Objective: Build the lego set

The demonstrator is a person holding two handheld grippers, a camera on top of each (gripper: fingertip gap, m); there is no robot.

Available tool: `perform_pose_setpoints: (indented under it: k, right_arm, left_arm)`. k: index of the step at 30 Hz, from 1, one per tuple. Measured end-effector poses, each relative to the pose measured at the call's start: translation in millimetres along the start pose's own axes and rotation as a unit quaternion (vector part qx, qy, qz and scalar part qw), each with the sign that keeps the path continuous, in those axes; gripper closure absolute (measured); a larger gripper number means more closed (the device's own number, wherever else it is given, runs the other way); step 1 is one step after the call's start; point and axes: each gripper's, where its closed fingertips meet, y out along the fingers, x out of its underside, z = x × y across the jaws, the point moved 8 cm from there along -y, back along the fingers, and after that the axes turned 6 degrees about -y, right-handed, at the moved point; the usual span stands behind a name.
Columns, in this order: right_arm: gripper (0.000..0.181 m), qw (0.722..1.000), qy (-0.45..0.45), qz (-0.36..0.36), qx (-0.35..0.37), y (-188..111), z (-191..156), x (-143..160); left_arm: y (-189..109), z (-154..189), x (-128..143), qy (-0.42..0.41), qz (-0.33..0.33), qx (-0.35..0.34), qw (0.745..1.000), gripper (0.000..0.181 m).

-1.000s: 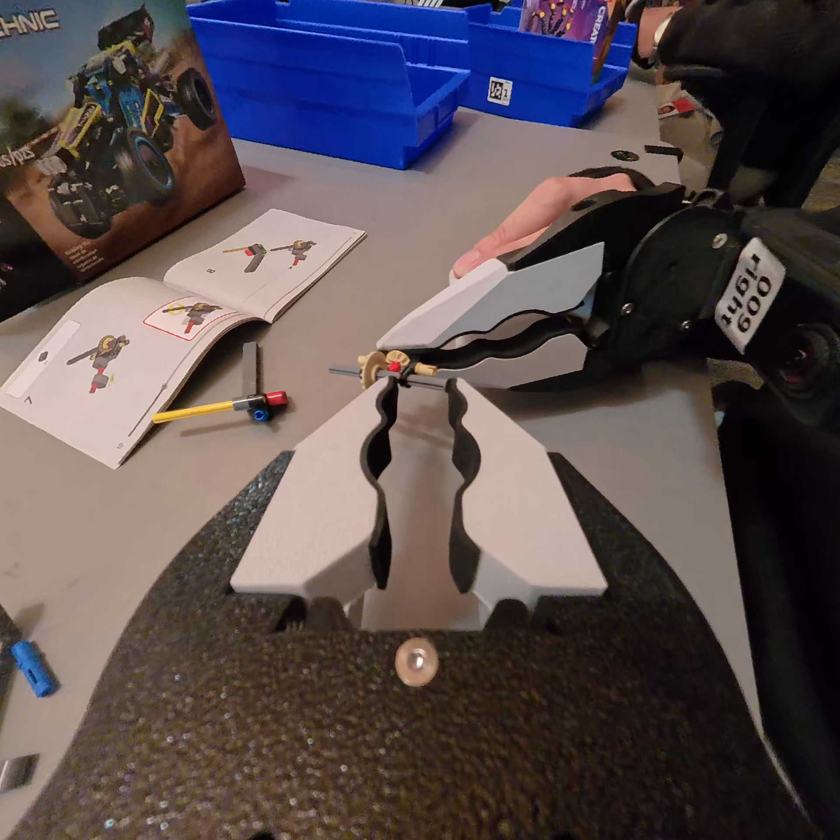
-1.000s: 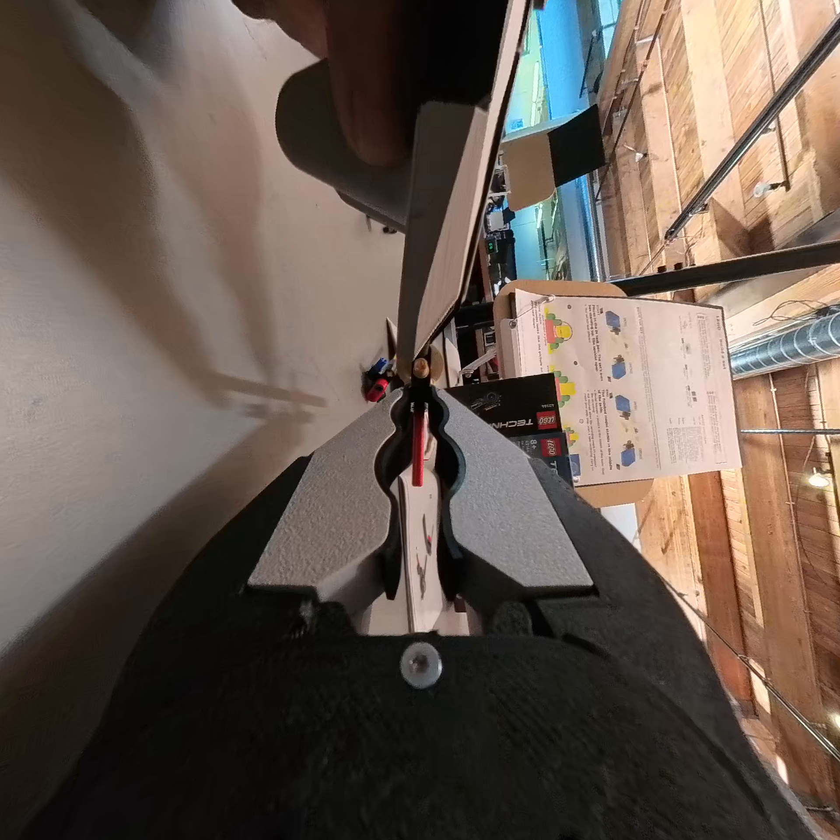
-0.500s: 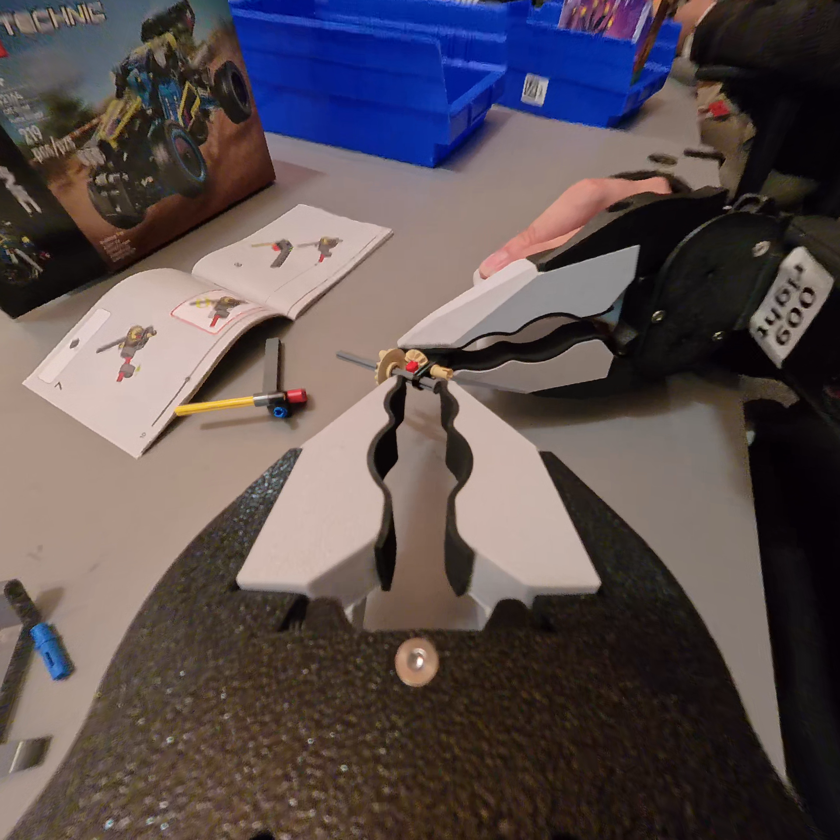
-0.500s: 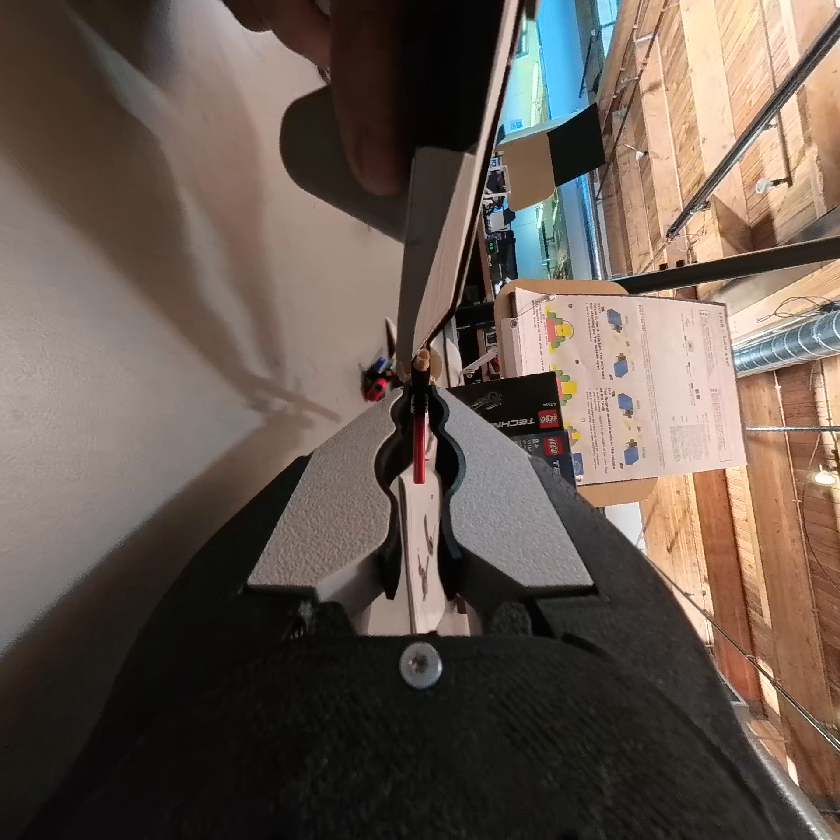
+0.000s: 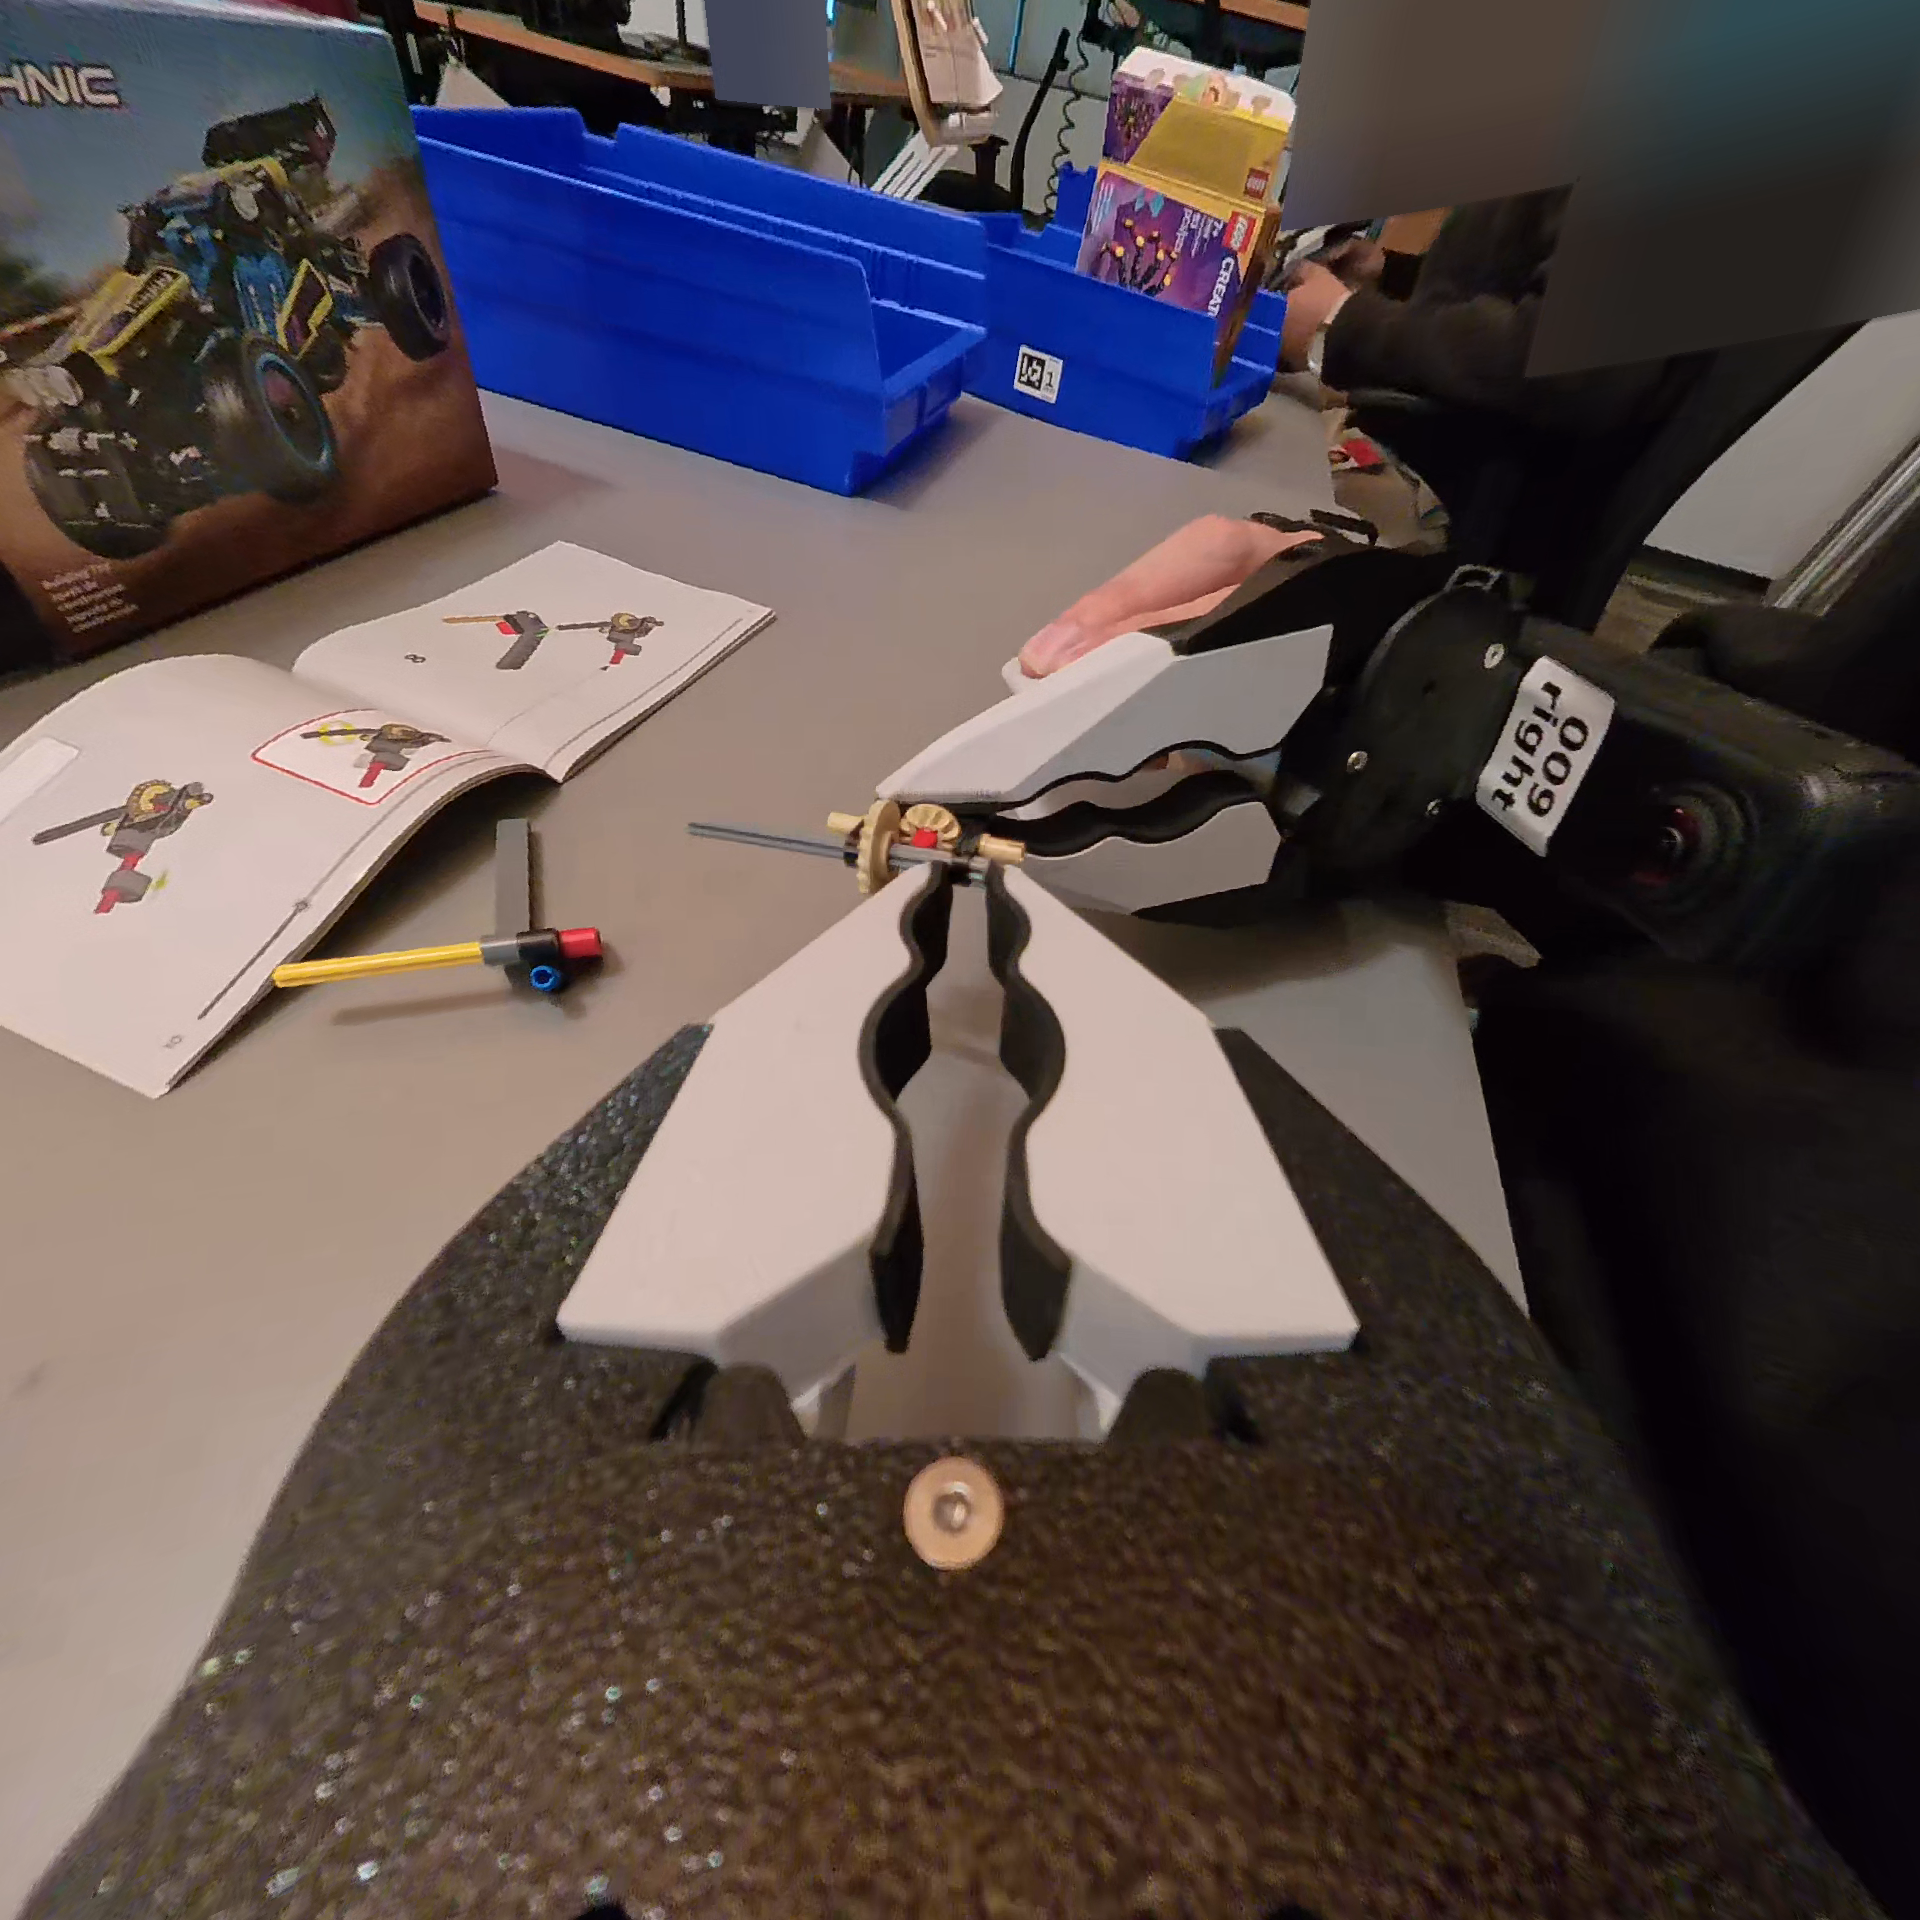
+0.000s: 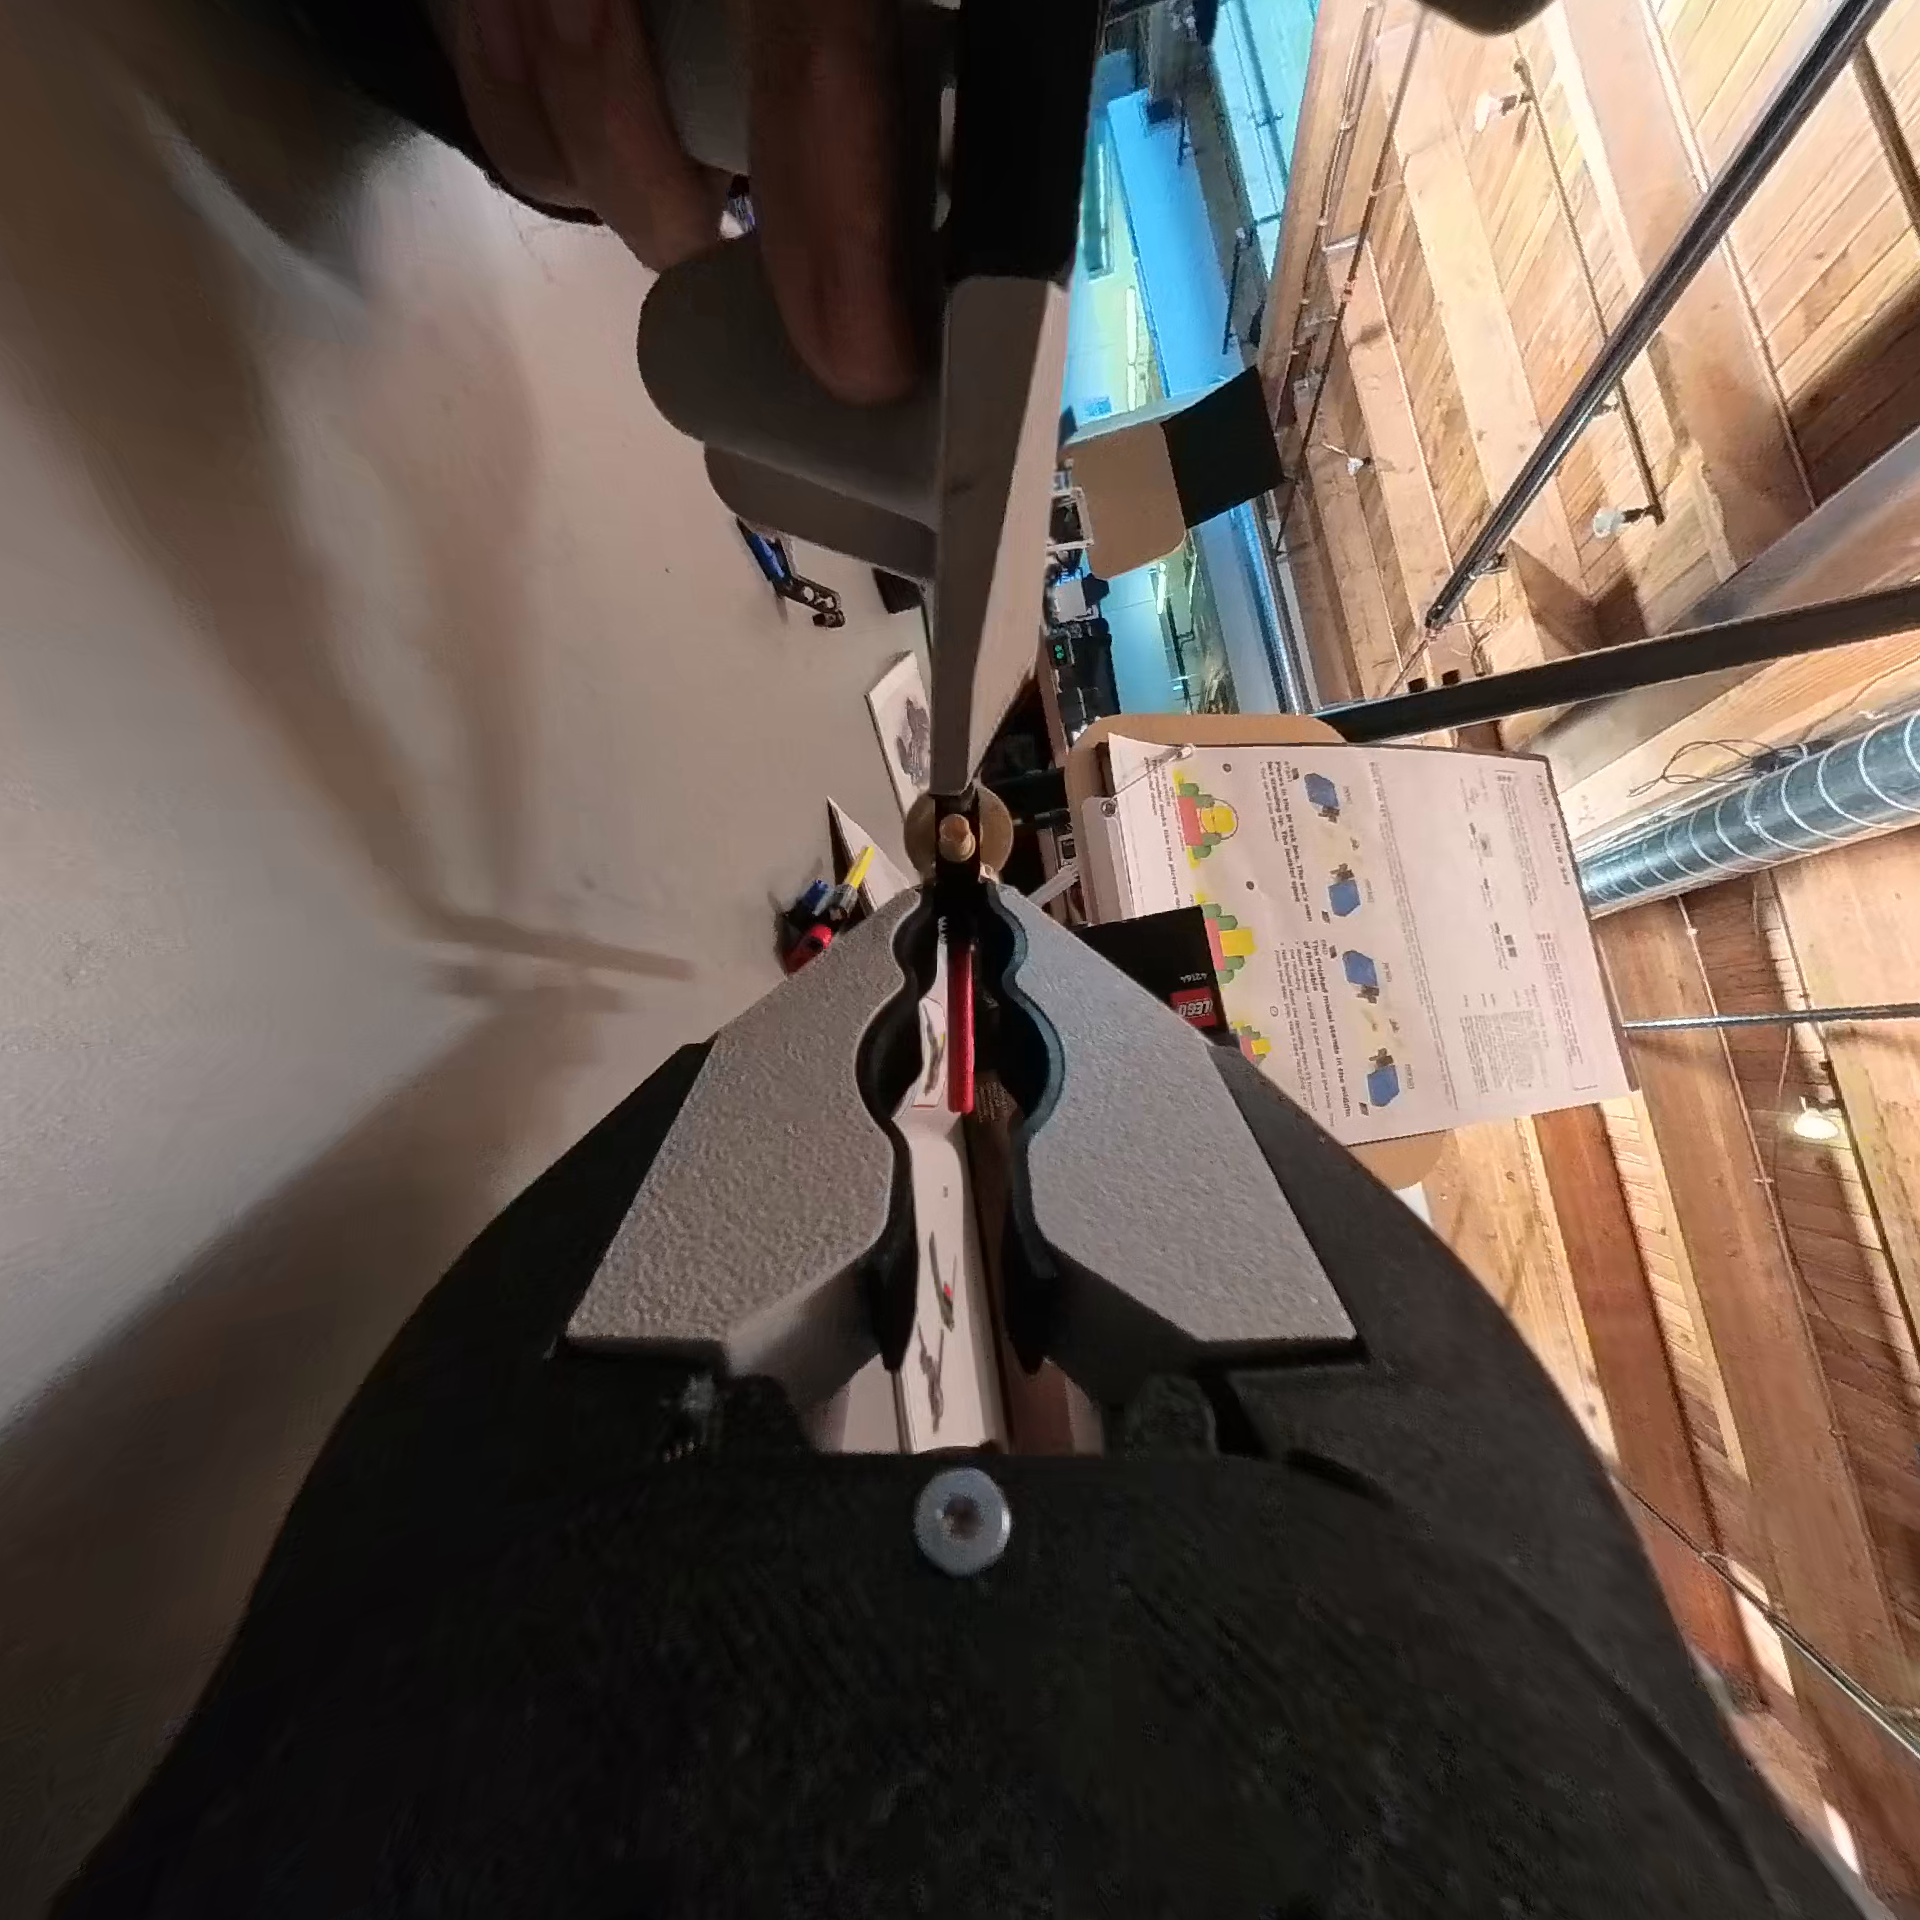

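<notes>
**Two tongs on one small axle piece, held over the counter**

Two tongs meet at the same sub-assembly (image 5: pixel 914 836): a thin dark axle carrying a tan gear, a red piece and a tan bush. It sits in the air at about 12 o'clock from the left tongs (image 5: pixel 961 883), whose tips close on its black middle part. The right tongs (image 5: pixel 971 821) come in from 3 o'clock and are clamped on the same piece; in the right wrist view a red axle (image 6: pixel 961 1039) runs back between their pads.

Risks, as I judge them:
- Both grips are at the tips only. A slight twist of either hand could lever the axle out or pop the gear off.
- If one side lets go before the other has a firm hold, the piece could drop to the counter and roll.
- Pushing along the axle with the two tongs out of line could bend or jam it.

Surface and room, left to right:
- 9 to 10 o'clock: set box (image 5: pixel 208 312), with the open instruction booklet (image 5: pixel 312 748) in front of it.
- 10 o'clock, near: a second small build with a yellow axle (image 5: pixel 436 951), lying on the grey counter (image 5: pixel 312 1195).
- 12 o'clock, far: blue bins (image 5: pixel 727 312), one holding a purple box (image 5: pixel 1174 239).
- 2 o'clock: a hand (image 5: pixel 1132 592) behind the right tongs.
- Right wrist view shows wooden ceiling beams and a printed sheet on cardboard (image 6: pixel 1403 935).
</notes>
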Motion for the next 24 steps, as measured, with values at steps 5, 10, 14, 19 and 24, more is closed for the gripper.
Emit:
perform_pose_setpoints:
  k: [5,10,14,19,24]
  right_arm:
    - [0.178,1.0,-0.004,-0.003,0.003,0.2,0.5,-0.3]
    - [0.177,1.0,-0.01,-0.011,0.01,1.9,0.9,0.3]
    - [0.177,0.999,-0.022,-0.01,0.027,2.4,3.7,-1.2]
    - [0.177,0.999,-0.018,-0.015,0.029,2.2,4.2,0.4]
    - [0.177,0.999,-0.018,-0.027,0.022,3.1,3.5,1.5]
  left_arm:
    - [1.3,0.8,-0.2,0.001,0.0,-0.003,1.0,0.181]
    - [1.0,0.9,-0.2,0.0,0.012,-0.013,1.0,0.181]
    - [-1.8,2.4,-1.8,0.017,0.027,-0.011,0.999,0.18]
    - [-4.6,6.0,-2.5,0.03,0.016,-0.04,0.999,0.165]
    - [-14.2,7.4,-4.0,0.064,0.026,-0.099,0.993,0.165]
